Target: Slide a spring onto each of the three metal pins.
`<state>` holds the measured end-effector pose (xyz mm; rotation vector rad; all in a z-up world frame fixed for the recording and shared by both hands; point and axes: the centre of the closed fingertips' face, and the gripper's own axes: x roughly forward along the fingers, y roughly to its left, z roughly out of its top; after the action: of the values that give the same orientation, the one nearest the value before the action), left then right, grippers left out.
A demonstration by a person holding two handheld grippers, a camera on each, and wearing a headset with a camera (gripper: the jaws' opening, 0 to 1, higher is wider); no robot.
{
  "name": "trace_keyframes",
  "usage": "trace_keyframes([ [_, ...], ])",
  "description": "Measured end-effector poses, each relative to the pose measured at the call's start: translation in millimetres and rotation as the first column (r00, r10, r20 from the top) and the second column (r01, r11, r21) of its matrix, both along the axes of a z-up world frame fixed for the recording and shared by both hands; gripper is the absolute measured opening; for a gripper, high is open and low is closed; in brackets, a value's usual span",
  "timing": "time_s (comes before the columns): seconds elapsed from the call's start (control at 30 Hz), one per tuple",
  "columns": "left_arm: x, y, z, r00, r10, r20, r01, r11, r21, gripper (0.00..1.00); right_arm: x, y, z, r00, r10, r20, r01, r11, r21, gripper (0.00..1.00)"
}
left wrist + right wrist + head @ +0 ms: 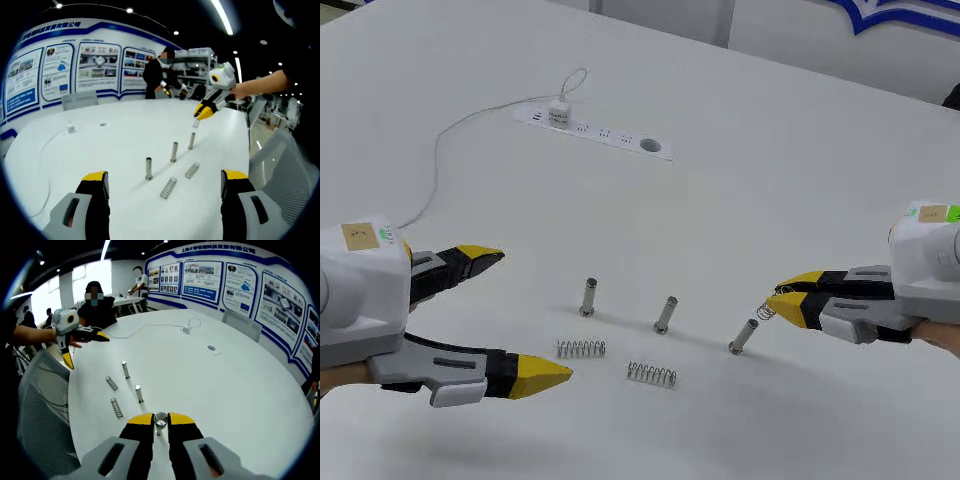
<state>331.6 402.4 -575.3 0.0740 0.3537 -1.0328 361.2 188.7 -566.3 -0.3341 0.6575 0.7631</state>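
Observation:
Three short metal pins stand upright in a row on the white table [770, 170]: left pin [588, 297], middle pin [665, 314], right pin [744, 336]. Two loose springs lie in front of them, one [581, 348] on the left and one [651, 374] further right. My right gripper [777, 297] is shut on a third spring [766, 311], held just above and to the right of the right pin's top. In the right gripper view this held spring [160, 419] faces me end-on between the yellow tips. My left gripper [525, 315] stands open left of the pins, holding nothing.
A white power strip [595, 128] with a plugged-in adapter and a cable [435, 160] lies at the back of the table. Grey mesh chairs [285, 170] stand at the table's edge. People stand in the background near wall posters.

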Motion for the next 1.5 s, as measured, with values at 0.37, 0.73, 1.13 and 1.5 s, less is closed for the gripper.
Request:
trace_keyframes([
  [0.37,-3.1,-6.7,-3.8,1.000,-0.015,-0.018,0.015,1.000,-0.015,0.95,-0.2,5.3,-13.9,0.999,0.010,-0.043,-0.011,1.000,-0.020,0.11],
  [0.73,-13.9,-15.1,-12.0,0.999,-0.041,-0.035,0.040,0.999,-0.010,0.94,0.9,4.9,-23.2,0.998,0.003,-0.066,-0.006,0.999,-0.037,0.11],
  [1.13,-16.8,-16.3,-17.5,0.999,-0.019,-0.042,0.018,1.000,-0.024,0.93,1.9,3.3,-31.9,0.997,0.002,-0.077,-0.006,0.999,-0.053,0.11],
  [1.5,-21.4,-13.0,-27.4,0.999,-0.007,-0.051,0.006,1.000,-0.018,0.92,0.9,2.6,-40.1,0.996,-0.001,-0.091,-0.005,0.997,-0.071,0.11],
])
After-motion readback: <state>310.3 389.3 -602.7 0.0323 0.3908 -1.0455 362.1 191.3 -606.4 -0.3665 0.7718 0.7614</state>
